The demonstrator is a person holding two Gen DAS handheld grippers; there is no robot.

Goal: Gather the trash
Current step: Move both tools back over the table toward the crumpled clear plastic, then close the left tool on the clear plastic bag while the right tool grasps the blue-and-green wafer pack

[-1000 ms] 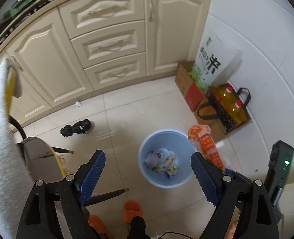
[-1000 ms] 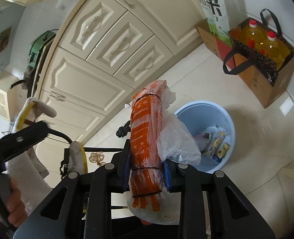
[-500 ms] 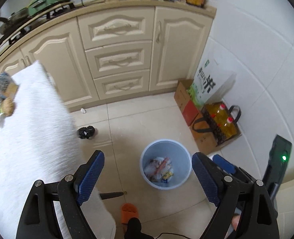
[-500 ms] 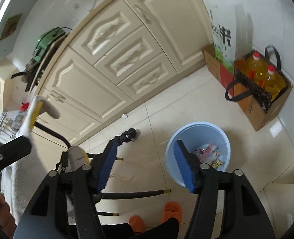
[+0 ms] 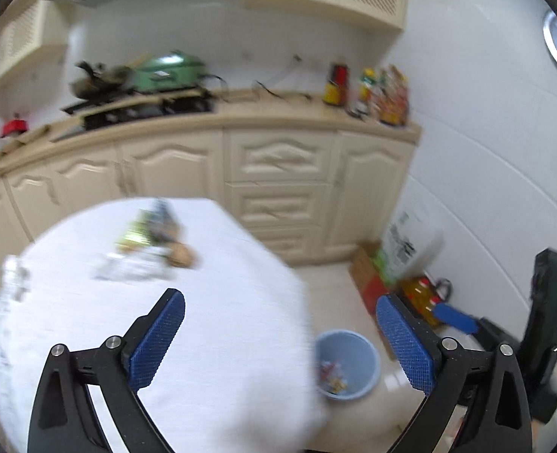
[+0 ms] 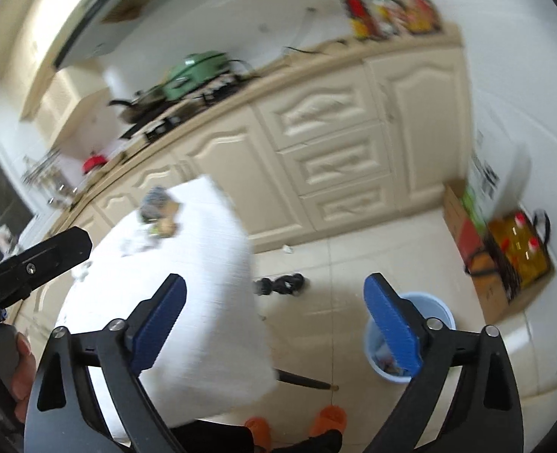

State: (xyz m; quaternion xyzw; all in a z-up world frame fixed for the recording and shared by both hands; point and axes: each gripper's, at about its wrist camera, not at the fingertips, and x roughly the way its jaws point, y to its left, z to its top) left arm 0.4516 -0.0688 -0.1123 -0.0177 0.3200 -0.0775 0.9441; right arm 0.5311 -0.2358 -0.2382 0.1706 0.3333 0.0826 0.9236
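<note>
Trash [image 5: 146, 249] left on far table [image 5: 222, 339]; both grippers [image 5: 278, 339] [image 6: 274, 324] opening, empty, ready above it; bin [image 5: 348, 364] near right.

Bright, even daylight in both views; no hard shadows. Strong motion blur: far cream wooden cabinets [image 5: 282, 173], green cooker [image 5: 169, 71], and scraps on white cloth-covered table [image 5: 218, 332] smeared. Near blue-padded gripper fingers [image 5: 157, 336] stay sharp. Soft sheen on glossy beige floor tiles [image 6: 354, 256]. Fisheye bends counter edge, walls; black vignette fills corners. White wall at right nearly overexposed.
</note>
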